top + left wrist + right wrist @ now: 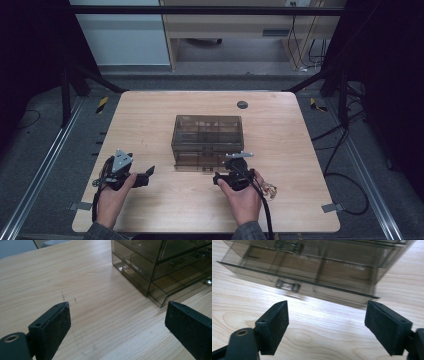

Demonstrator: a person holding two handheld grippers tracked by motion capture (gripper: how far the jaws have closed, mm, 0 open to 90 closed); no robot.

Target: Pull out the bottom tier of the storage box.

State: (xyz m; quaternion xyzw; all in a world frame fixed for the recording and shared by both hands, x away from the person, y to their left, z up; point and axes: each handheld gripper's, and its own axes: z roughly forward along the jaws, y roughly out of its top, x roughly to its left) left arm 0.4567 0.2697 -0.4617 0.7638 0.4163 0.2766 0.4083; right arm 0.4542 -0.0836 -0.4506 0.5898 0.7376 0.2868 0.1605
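A smoky transparent drawer box [207, 139] stands in the middle of the wooden table [150, 115]. Its bottom drawer [297, 282] is pulled out a little, with a clear handle [287, 286] on its front. My right gripper [231, 171] is held just in front of that drawer, open, nothing between its pads [273, 326]. My left gripper [145, 176] rests at the front left, open and empty, pointing toward the box's left corner [155, 298]. A small clear trinket [270, 190] lies beside the right hand.
A dark round grommet [242, 104] sits near the table's far edge. Black frame bars and cables [345, 145] flank the table. Bare wood stretches left of the box.
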